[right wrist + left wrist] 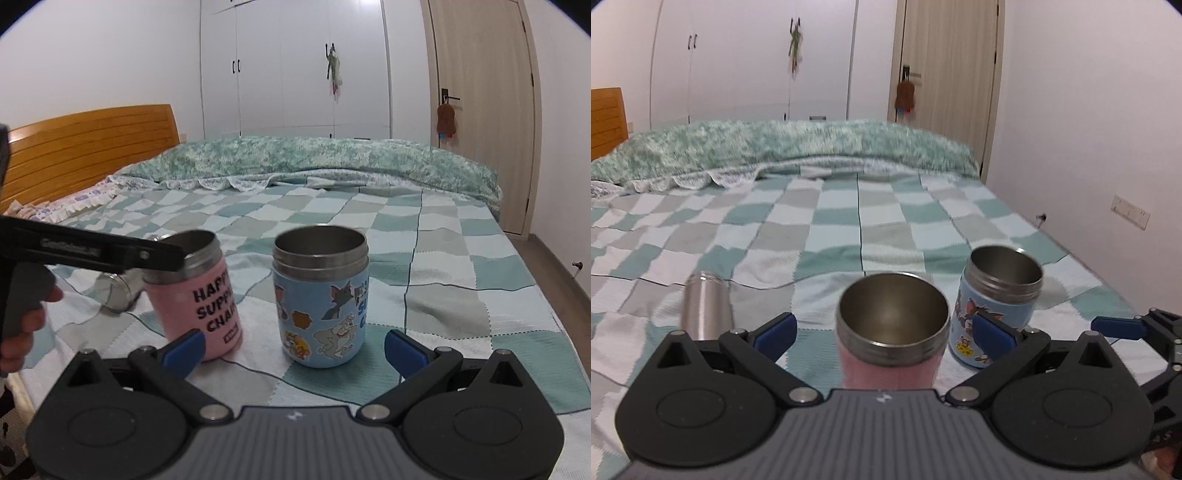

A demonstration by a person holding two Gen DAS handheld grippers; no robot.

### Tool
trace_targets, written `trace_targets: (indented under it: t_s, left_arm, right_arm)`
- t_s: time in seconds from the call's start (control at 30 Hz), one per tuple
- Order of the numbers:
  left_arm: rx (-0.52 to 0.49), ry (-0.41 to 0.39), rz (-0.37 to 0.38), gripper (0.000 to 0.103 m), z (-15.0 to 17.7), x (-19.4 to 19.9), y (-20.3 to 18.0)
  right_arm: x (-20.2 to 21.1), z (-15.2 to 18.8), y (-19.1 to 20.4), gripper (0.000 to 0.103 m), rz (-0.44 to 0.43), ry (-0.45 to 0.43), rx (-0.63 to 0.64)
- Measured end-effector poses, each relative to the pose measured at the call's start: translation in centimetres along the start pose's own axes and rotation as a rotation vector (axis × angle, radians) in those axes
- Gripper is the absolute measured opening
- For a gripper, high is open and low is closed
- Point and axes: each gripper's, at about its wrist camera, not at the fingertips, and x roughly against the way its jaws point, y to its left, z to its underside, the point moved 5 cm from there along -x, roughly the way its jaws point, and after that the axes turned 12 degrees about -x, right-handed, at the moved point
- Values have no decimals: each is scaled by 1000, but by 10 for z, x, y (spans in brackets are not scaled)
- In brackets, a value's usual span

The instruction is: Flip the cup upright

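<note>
A pink steel-lined cup point(892, 332) stands upright but leaning a little on the checked bedspread, between the wide-apart fingers of my left gripper point(884, 332), which is open; the pads do not touch it. It also shows in the right wrist view point(201, 295) with the left gripper's arm beside its rim. A blue cartoon cup point(320, 295) stands upright, mouth up, just ahead of my open, empty right gripper point(293, 349). The blue cup also shows in the left wrist view point(997, 299). A plain steel cup point(706, 304) lies on its side at the left; it also shows in the right wrist view point(120, 293).
The cups sit on a bed point(443, 258) with a rolled green quilt point(314, 158) at the far side and a wooden headboard point(85, 147) at the left. The bed's right edge point(554, 314) drops to the floor near a wall.
</note>
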Motion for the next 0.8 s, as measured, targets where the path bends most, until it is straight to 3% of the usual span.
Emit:
trace_targets:
  t_s: [0.33, 0.57, 0.8]
  left_arm:
    - [-12, -152, -57, 103, 30, 93, 1]
    - [-2, -189, -84, 103, 77, 121, -5]
    - [-58, -240, -156, 103, 120, 138, -19]
  right_arm:
    - [56, 18, 43, 103, -4, -82, 2]
    - [82, 61, 75, 103, 8, -141, 21]
    - [97, 99, 91, 103, 61, -196, 42]
